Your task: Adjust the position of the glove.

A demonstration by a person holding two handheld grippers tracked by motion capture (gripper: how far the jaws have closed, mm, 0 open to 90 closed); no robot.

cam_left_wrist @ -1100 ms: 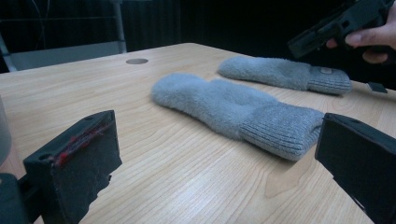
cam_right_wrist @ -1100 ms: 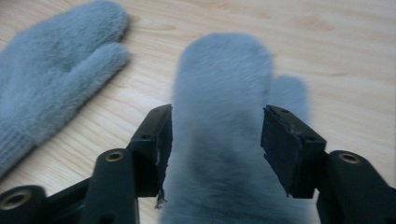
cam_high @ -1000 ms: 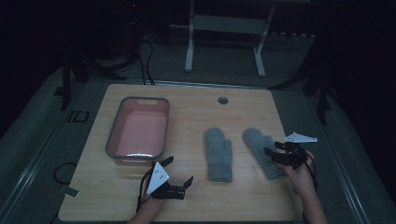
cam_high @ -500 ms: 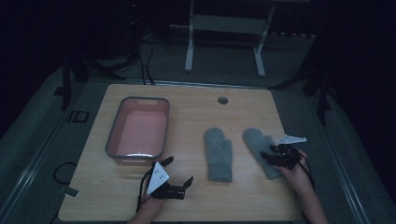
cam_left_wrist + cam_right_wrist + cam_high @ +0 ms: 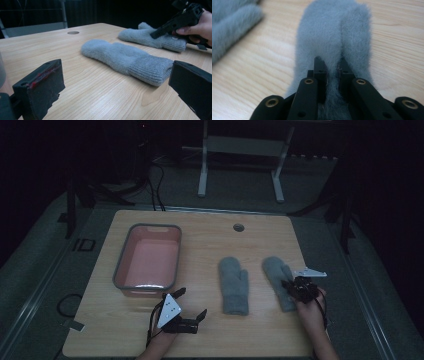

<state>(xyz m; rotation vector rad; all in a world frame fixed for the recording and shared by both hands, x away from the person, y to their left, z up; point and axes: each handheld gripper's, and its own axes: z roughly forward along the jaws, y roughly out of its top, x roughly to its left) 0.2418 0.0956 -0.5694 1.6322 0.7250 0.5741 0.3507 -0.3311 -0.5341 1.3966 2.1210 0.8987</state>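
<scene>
Right gripper (image 5: 331, 65) pinching mitten (image 5: 332, 37) (grey) — tabletop.

Wooden table (image 5: 210, 232) (round hole near far edge): pink tub (image 5: 148, 260) left, two grey mittens (image 5: 234, 285) right.

The room is dim, its far side lost in darkness; a pale wooden table (image 5: 200, 227) with a round cable hole (image 5: 238, 227) stands on grey carpet (image 5: 45, 285); a white metal stand (image 5: 240, 150) and trailing black cables (image 5: 150, 180) lie beyond it.
</scene>
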